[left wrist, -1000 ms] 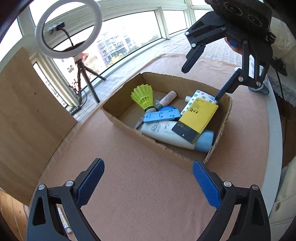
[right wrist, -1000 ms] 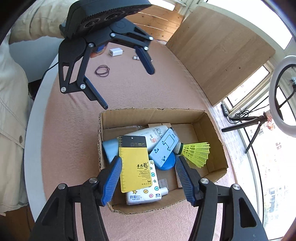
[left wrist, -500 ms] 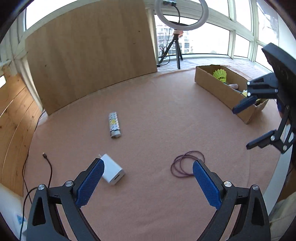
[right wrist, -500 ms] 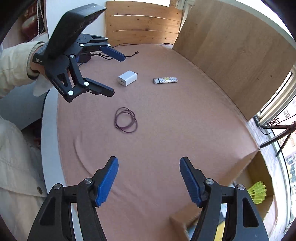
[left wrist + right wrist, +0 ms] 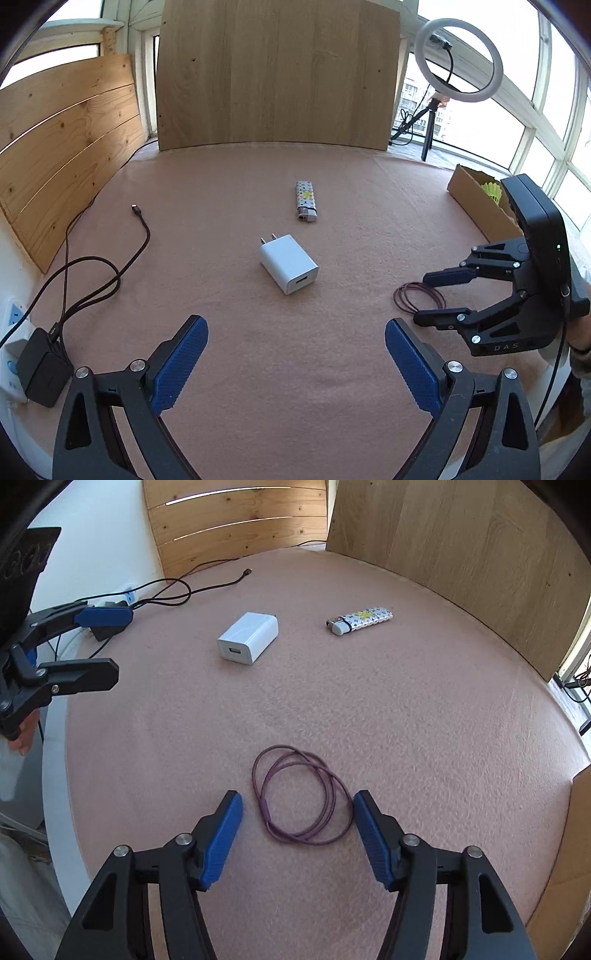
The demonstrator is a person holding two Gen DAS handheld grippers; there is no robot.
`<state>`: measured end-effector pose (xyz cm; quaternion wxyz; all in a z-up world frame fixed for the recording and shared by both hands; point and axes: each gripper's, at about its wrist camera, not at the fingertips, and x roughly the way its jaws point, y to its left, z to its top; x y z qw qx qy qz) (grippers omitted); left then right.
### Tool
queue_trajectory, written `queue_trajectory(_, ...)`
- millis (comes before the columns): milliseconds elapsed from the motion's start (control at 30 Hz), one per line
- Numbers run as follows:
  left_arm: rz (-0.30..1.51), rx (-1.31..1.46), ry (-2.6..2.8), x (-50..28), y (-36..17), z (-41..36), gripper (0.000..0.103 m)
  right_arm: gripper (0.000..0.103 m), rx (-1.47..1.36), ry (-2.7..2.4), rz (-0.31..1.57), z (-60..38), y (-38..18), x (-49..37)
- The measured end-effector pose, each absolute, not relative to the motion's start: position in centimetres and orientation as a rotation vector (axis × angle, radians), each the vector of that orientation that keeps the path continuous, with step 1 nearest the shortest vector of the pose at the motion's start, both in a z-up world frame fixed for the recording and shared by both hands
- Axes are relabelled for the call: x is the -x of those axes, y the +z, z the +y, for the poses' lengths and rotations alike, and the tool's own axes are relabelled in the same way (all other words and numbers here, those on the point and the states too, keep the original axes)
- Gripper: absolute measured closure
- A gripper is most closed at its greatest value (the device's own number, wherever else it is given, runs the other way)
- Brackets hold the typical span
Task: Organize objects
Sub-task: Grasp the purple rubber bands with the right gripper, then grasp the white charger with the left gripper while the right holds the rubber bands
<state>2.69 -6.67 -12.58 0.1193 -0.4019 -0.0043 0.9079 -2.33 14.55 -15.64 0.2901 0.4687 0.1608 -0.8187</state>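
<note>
Now both tongs hang over the pink worktop (image 5: pixel 424 709). Right tongs (image 5: pixel 297 812) point steeply down, jaws closing around the purple loop (image 5: pixel 301 797), which lies flat between the blue pads; pads not touching it, nothing gripped. From the left wrist view, right tongs (image 5: pixel 424 297) sit at the loop (image 5: pixel 419 297), near the worktop's right side.

Left tongs (image 5: pixel 295 345) stand wide open, nothing between the jaws. White charger (image 5: pixel 288 264) lies ahead of them, prongs pointing away, USB port facing the camera. Lighter (image 5: pixel 306 201), patterned, lies just beyond the charger, apart from it, metal end nearer.

Black cable (image 5: pixel 99 273) trails at left toward a black plug (image 5: pixel 44 367) at the worktop's edge. Box (image 5: pixel 480 206) at far right, well apart from the loose things; a yellow shuttlecock (image 5: pixel 493 190) shows inside. Wooden board (image 5: pixel 277 74) stands upright at the back. Ring light (image 5: pixel 458 59) on its tripod by the window.
</note>
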Motion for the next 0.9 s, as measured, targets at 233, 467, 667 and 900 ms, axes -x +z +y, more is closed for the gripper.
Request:
queue_trajectory(233,-0.225,1.205,2.655,1.9,-13.0,-2.4,0.002,0.099,-1.269,-2.182,0.372,15.5,-15.4,3.2)
queue_trajectory(467,-0.266,1.198,2.752,5.2,-13.8,0.6,0.003,0.1,-1.316,-2.249,0.307,20.0,-15.3,2.1)
queue_trajectory(667,-0.246,1.259,2.974,6.2,-14.2,-0.7,0.003,0.1,-1.339,-2.303,0.238,23.3,-15.2,1.1)
queue_trajectory(900,-0.201,1.423,2.955,7.3,-17.0,-1.4,0.035,0.1,-1.332,-2.321,0.207,23.4,-15.2,1.3)
